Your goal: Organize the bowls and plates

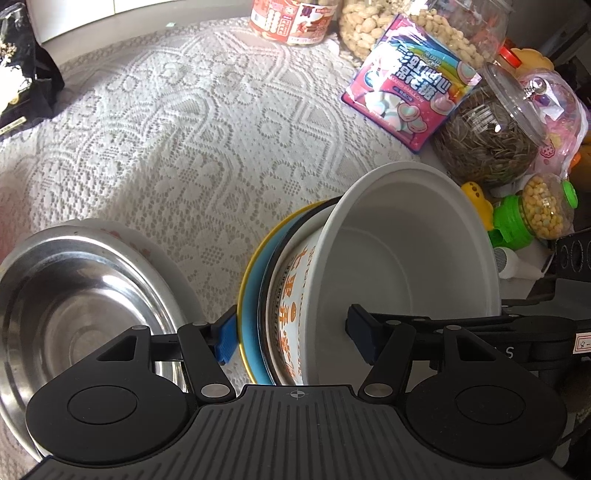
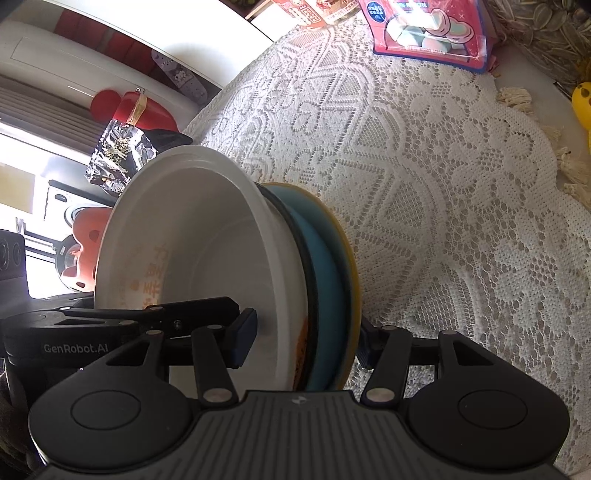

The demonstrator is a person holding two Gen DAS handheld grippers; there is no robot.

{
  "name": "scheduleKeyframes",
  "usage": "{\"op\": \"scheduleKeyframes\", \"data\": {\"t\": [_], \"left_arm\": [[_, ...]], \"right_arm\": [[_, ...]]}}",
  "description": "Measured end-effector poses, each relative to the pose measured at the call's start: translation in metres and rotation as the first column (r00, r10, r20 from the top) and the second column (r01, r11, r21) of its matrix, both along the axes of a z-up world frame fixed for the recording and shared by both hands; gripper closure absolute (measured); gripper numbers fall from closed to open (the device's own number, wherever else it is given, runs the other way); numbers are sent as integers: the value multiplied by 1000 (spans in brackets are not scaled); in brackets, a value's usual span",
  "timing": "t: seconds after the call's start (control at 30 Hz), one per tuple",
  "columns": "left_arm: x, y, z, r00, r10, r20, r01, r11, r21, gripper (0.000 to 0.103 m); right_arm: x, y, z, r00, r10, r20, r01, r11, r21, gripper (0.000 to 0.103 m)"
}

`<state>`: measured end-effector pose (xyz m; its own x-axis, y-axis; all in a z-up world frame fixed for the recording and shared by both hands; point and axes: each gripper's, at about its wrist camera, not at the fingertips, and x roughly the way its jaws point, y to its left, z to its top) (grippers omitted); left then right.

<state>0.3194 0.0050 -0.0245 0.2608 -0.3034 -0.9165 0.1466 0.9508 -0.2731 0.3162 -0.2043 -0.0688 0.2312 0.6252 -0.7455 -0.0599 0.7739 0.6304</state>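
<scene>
A white paper bowl (image 1: 406, 240) with orange print is nested in a black-rimmed dish, a blue plate (image 1: 258, 295) and a yellow plate (image 1: 244, 284). This stack is tipped on its side above the lace cloth. My left gripper (image 1: 291, 336) is shut on it, with one finger behind the yellow plate and the other inside the bowl. From the other side my right gripper (image 2: 306, 343) is also shut on the stack, clamping the white bowl (image 2: 207, 236) against the blue plate (image 2: 325, 266). A steel bowl (image 1: 74, 302) rests on a white plate (image 1: 159, 254) at the lower left.
A lace tablecloth (image 1: 184, 129) covers the table. At the far right stand a marshmallow bag (image 1: 410, 88), a peanut jar (image 1: 369, 26), a sunflower-seed jar (image 1: 491, 136) and a green-capped jar (image 1: 535, 214). A dark bag (image 1: 22, 74) lies at the left edge.
</scene>
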Motion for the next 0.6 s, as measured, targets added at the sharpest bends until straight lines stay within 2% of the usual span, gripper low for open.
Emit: {"op": "scheduleKeyframes", "data": {"t": [0.37,0.6], "left_arm": [[-6,2,3,1000,0,3,0,1000,-25,37],[-17,14,27,998,1,60,3,998,-69,37]], "right_arm": [[-3,3,7,1000,2,9,-2,1000,-25,48],[-11,13,42,996,14,83,-8,997,-74,48]]}}
